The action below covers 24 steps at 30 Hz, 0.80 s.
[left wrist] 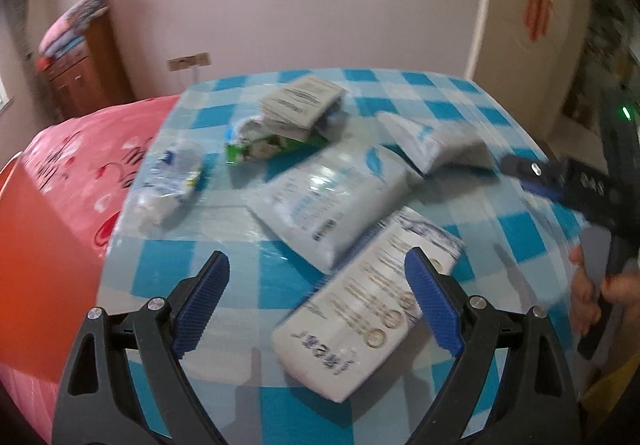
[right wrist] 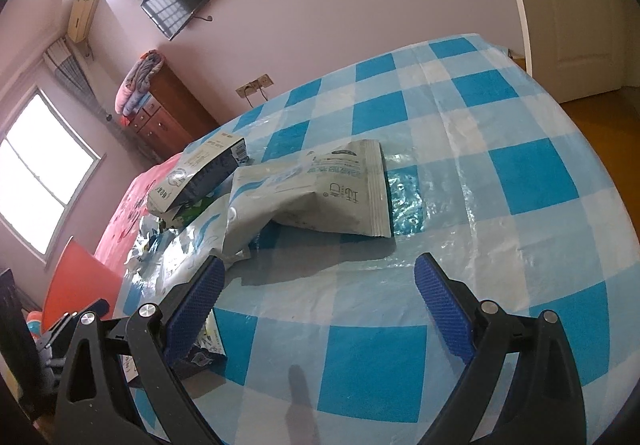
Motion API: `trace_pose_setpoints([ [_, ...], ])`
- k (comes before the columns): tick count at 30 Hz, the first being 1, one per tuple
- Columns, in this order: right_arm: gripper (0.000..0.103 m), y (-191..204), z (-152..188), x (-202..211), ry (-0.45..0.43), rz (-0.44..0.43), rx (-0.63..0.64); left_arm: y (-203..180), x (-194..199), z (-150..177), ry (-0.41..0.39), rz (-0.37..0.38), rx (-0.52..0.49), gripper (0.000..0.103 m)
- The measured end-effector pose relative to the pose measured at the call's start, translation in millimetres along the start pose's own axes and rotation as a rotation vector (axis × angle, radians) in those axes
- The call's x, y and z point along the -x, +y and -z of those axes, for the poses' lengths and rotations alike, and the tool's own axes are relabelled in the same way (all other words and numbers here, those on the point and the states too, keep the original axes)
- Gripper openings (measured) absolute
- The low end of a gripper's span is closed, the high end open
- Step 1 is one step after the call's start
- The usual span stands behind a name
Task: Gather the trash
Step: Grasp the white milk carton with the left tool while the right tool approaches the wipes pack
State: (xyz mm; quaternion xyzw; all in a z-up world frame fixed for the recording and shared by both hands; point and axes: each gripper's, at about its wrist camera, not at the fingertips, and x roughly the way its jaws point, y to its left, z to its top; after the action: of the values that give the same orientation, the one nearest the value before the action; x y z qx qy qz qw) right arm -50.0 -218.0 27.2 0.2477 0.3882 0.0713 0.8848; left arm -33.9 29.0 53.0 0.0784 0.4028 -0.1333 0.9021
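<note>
Several pieces of trash lie on a blue-and-white checked table (left wrist: 516, 229). In the left wrist view, a white carton (left wrist: 360, 309) lies nearest, partly between my open left gripper (left wrist: 316, 265) fingers. Behind it lie a white pouch (left wrist: 332, 197), a second pouch (left wrist: 436, 143), a green wrapper (left wrist: 268, 149), a grey carton (left wrist: 304, 101) and a crushed plastic bottle (left wrist: 168, 181). My right gripper (right wrist: 320, 273) is open and empty above the table (right wrist: 520, 173), short of a grey-white pouch (right wrist: 320, 193). A carton (right wrist: 200, 173) lies behind it. The right gripper also shows in the left wrist view (left wrist: 560, 175).
A bed with a pink cover (left wrist: 80, 165) stands left of the table. An orange-red board (left wrist: 36, 225) leans at the left. A wooden dresser (right wrist: 168, 113) stands against the far wall. A door (right wrist: 572, 17) is at the right.
</note>
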Motion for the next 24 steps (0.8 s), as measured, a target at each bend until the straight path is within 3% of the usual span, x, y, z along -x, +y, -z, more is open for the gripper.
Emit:
trace_pose_setpoints([
  [5, 0.095, 1.2, -0.7, -3.7, 0.012, -0.014, 0.008, -17.1, -8.6, 3.8, 0.039, 0.031, -0.087, 0.09],
  [14, 0.095, -7.6, -19.9, -7.7, 0.011, 0.025, 0.008, -19.8, -13.5, 6.6, 0.056, 0.073, -0.095, 0.09],
  [20, 0.095, -11.0, -34.2, -29.8, 0.073, 0.001, 0.015, -34.3, -19.7, 15.9, 0.079, 0.078, -0.157, 0.09],
  [24, 0.096, -3.7, -35.5, -40.2, 0.096, -0.026, 0.05, -34.8, -20.4, 16.6, 0.077, 0.097, -0.143, 0.086],
])
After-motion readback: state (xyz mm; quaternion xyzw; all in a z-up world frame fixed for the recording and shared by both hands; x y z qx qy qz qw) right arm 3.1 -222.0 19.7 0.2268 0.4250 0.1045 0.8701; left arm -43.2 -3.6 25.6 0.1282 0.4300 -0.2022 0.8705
